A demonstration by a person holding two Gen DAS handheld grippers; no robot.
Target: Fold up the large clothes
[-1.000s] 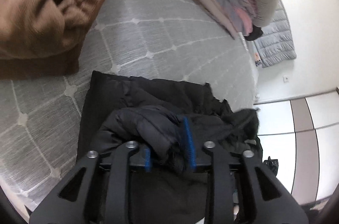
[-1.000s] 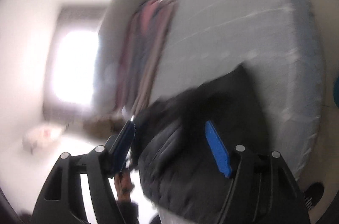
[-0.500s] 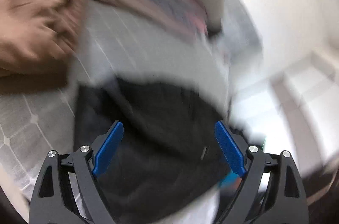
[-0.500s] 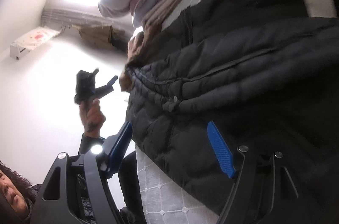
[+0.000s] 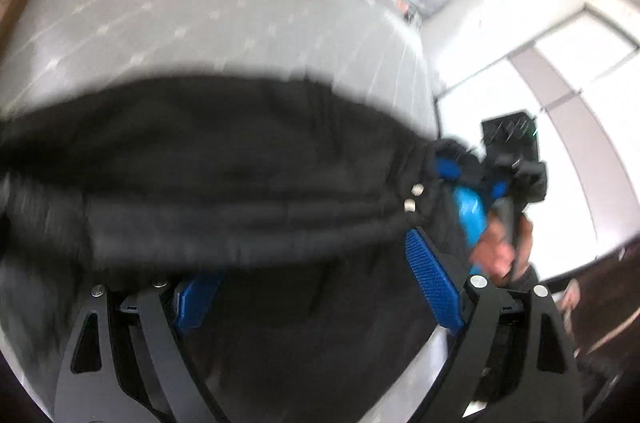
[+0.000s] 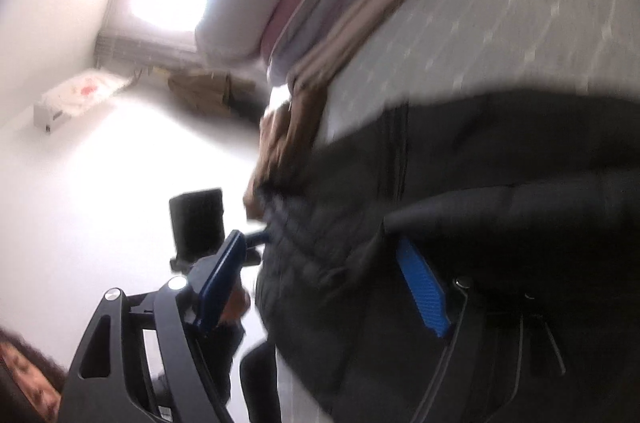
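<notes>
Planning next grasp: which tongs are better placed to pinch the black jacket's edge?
Left, tentatively. The left tongs stand open over the black jacket; the right tongs straddle its side edge, half off it.

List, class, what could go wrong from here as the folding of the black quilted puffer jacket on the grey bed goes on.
1. The black quilted puffer jacket lies bunched near the edge of the grey quilted bed cover; it may slide off.
2. The left gripper and right gripper both stand open, the right one's jaws having just widened, so the puffy folds may spring apart.
3. Both views are blurred; a hasty regrasp may pinch only one layer.
</notes>
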